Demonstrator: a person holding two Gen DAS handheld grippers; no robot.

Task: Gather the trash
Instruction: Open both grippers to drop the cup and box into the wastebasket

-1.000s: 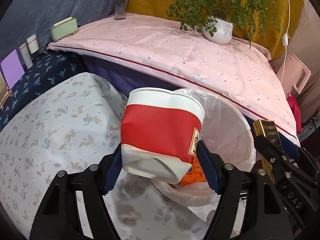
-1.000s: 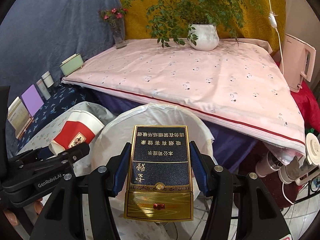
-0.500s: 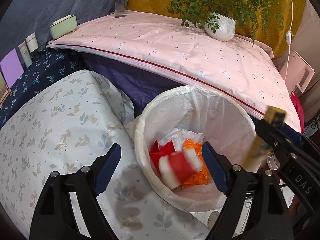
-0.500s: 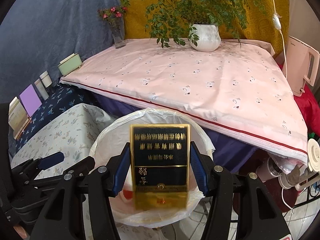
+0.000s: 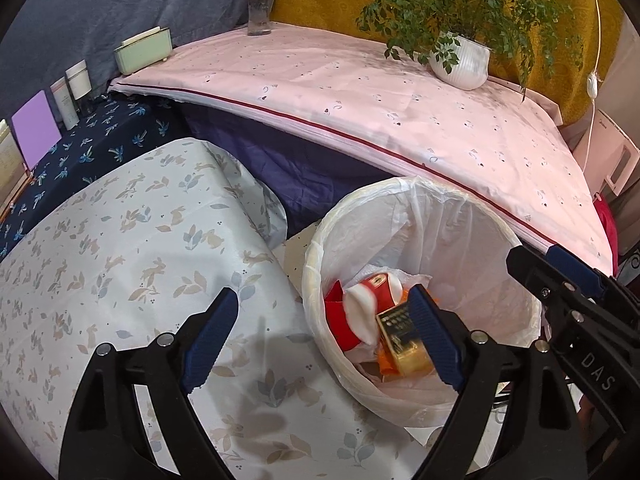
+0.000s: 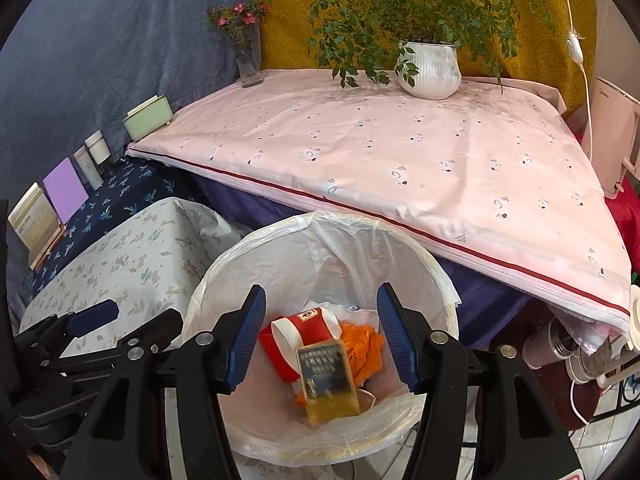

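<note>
Both claws hang empty over the bin (image 6: 320,446): left claw (image 5: 324,342) wide, its jaws just opened; right claw (image 6: 320,338) half-open. Below the right claw, the gold box (image 6: 326,380) and red cup (image 6: 306,326) lie inside

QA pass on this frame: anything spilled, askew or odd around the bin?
Nothing stands out. The red cup and gold box lie inside the lined bin; no trash shows on the floral cloth. Both tongs are empty.
</note>
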